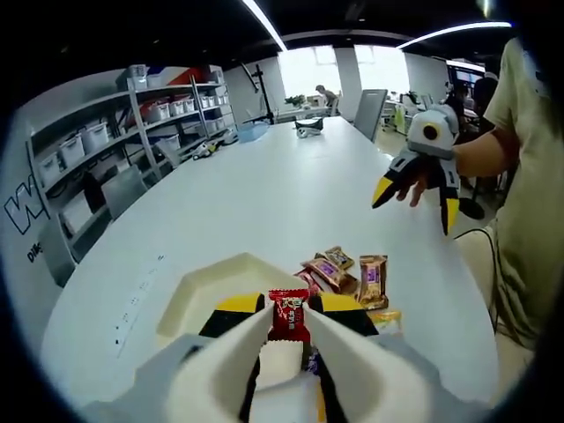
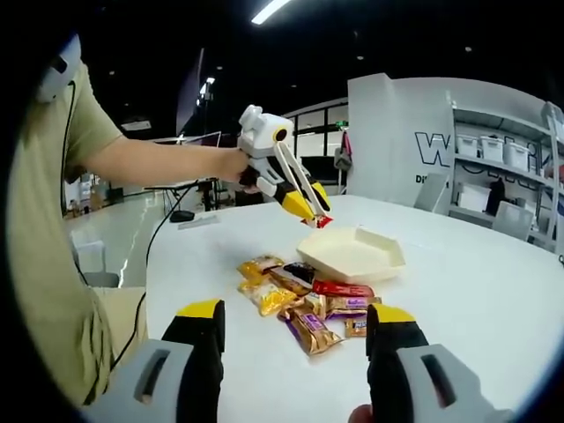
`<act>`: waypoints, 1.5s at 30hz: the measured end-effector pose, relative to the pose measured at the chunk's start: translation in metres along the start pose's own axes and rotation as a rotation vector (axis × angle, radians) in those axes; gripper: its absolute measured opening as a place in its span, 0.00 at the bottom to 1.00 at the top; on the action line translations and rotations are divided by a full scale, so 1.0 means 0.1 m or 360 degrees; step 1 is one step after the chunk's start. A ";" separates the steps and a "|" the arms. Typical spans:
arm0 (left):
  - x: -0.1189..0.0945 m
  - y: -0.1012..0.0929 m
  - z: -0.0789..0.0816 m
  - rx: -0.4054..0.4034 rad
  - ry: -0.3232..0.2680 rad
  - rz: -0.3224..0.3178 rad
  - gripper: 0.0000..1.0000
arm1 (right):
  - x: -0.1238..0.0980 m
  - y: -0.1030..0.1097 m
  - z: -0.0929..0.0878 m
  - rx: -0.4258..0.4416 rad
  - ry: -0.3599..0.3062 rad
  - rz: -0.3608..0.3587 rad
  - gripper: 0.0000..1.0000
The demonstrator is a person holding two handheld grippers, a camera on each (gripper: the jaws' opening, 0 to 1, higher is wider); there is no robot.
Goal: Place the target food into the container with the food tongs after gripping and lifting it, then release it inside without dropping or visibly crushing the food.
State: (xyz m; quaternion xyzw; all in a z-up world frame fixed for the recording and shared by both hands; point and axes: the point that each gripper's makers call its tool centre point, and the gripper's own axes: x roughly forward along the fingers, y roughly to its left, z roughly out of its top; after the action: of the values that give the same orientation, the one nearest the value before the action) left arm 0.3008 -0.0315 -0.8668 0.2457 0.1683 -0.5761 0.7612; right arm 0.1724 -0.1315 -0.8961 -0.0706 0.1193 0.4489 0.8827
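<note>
Glossy red packet [image 1: 289, 315] above hexagonal tray [image 2: 352, 256]

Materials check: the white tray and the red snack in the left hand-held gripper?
Tray: looks like matte off-white moulded plastic or pulp; thick soft-edged rim, no glare; can't tell which. Red snack: glossy printed plastic-film wrapper with crimped ends, pinched by the left hand-held gripper.

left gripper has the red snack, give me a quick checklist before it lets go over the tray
1. Left gripper shut on red snack packet: ok.
2. Packet looks uncrushed: ok.
3. Packet lifted off the table: ok.
4. Packet above the cream container: ok, near its far rim.
5. Container empty: ok.
6. Right gripper open, apart from the snack pile: ok.
</note>
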 end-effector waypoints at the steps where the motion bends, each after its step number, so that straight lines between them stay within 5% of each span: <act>1: 0.00 0.01 0.00 -0.0001 0.0001 0.0001 0.21 | 0.00 0.00 0.01 -0.0001 -0.0002 -0.0001 0.63; 45: 0.33 0.52 -0.15 0.0016 0.0054 0.0043 0.21 | 0.01 -0.10 0.01 -0.0006 0.0016 -0.0013 0.63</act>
State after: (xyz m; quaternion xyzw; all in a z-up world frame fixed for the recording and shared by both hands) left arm 0.3602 -0.0378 -0.8872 0.2616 0.1750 -0.5624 0.7646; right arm 0.1810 -0.1363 -0.8948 -0.0749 0.1227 0.4453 0.8838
